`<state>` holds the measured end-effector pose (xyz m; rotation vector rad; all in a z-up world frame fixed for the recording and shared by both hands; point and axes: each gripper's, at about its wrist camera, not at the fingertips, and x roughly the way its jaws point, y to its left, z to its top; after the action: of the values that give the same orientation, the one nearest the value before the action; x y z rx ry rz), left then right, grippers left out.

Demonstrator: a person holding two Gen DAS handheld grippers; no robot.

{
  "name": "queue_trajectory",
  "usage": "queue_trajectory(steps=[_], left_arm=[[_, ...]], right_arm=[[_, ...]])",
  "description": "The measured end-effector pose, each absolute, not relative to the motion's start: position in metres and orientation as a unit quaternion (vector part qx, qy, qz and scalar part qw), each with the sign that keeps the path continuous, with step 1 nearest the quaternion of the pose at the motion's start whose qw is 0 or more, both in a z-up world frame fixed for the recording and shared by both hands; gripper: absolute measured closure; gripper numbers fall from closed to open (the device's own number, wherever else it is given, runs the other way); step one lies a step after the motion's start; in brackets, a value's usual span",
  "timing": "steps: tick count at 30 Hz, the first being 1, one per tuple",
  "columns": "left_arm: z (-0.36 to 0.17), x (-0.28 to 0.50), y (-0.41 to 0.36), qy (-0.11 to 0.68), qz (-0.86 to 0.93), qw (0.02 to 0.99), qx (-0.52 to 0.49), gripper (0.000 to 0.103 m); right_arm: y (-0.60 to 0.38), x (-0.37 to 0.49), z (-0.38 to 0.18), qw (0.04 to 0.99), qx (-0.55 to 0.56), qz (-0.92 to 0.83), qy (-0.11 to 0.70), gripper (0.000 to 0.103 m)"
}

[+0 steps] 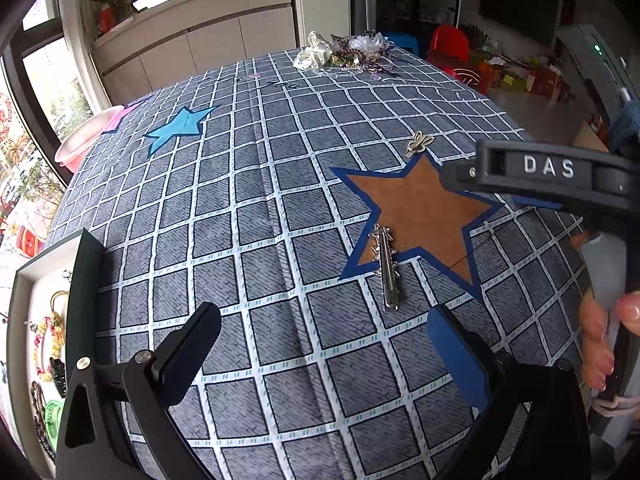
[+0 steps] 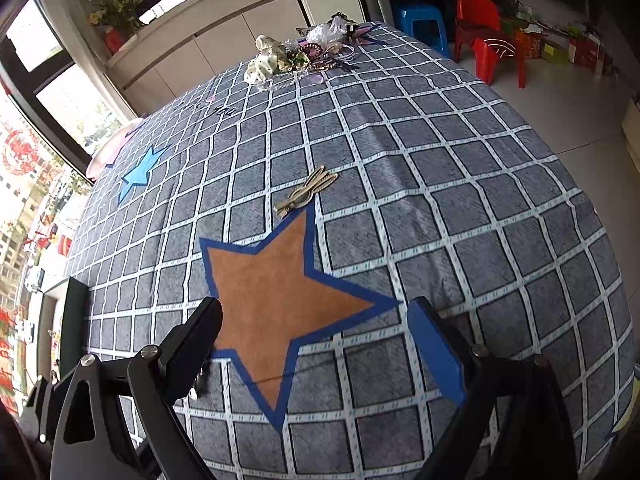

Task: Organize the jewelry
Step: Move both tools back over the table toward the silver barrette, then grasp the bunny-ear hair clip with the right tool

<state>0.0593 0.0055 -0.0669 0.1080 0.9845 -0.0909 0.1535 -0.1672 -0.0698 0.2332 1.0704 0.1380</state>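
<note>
My left fingers (image 1: 324, 356) and right fingers (image 2: 316, 340) are both wide and empty; I'd judge the silver hair clip (image 1: 387, 268) comes next, bound for the tray (image 1: 24, 280).

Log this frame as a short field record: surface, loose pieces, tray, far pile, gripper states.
surface: grid-patterned tablecloth with brown star patch
loose pieces: silver hair clip on the star's lower edge; gold bow clip beyond its top point
tray: jewelry tray at left, holding bracelets
far pile: accessory pile
left gripper: open, empty
right gripper: open, empty

Both tongs (image 1: 320, 356) (image 2: 320, 352) agape, empty.
</note>
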Motion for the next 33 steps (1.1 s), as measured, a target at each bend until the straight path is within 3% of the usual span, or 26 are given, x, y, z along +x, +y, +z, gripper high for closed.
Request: queue_trajectory(steps=[11, 13, 15, 19, 21, 24, 26, 27, 30, 33], left_arm=[[-0.079, 0.083, -0.009, 0.482, -0.049, 0.872, 0.062, 0.003], [-0.081, 0.085, -0.010, 0.483, -0.051, 0.871, 0.066, 0.018], [-0.084, 0.088, -0.011, 0.491, -0.054, 0.867, 0.066, 0.019], [-0.085, 0.089, -0.013, 0.493, -0.059, 0.865, 0.066, 0.020], [-0.083, 0.088, -0.016, 0.492, -0.066, 0.866, 0.067, 0.026], [-0.082, 0.090, -0.021, 0.492, -0.072, 0.865, 0.071, 0.029], [-0.082, 0.090, -0.024, 0.492, -0.075, 0.864, 0.072, 0.031], [-0.081, 0.090, -0.025, 0.492, -0.079, 0.864, 0.070, 0.033], [-0.081, 0.089, -0.029, 0.492, -0.087, 0.863, 0.070, 0.041], [-0.080, 0.087, -0.032, 0.492, -0.105, 0.862, 0.065, 0.062]], right_arm=[[-0.140, 0.216, -0.084, 0.848, 0.070, 0.068, 0.520, 0.014], [-0.133, 0.223, -0.085, 0.853, 0.050, 0.063, 0.516, 0.015], [-0.126, 0.229, -0.087, 0.855, 0.031, 0.060, 0.515, 0.017], [-0.114, 0.229, -0.089, 0.858, -0.032, 0.046, 0.511, 0.032], [-0.115, 0.224, -0.088, 0.861, -0.042, 0.053, 0.504, 0.039], [-0.120, 0.217, -0.084, 0.862, -0.045, 0.061, 0.502, 0.064], [-0.124, 0.211, -0.083, 0.861, -0.046, 0.068, 0.502, 0.087], [-0.127, 0.208, -0.082, 0.861, -0.043, 0.073, 0.502, 0.093], [-0.137, 0.196, -0.082, 0.861, -0.025, 0.089, 0.501, 0.097], [-0.148, 0.182, -0.082, 0.861, -0.004, 0.102, 0.498, 0.098]])
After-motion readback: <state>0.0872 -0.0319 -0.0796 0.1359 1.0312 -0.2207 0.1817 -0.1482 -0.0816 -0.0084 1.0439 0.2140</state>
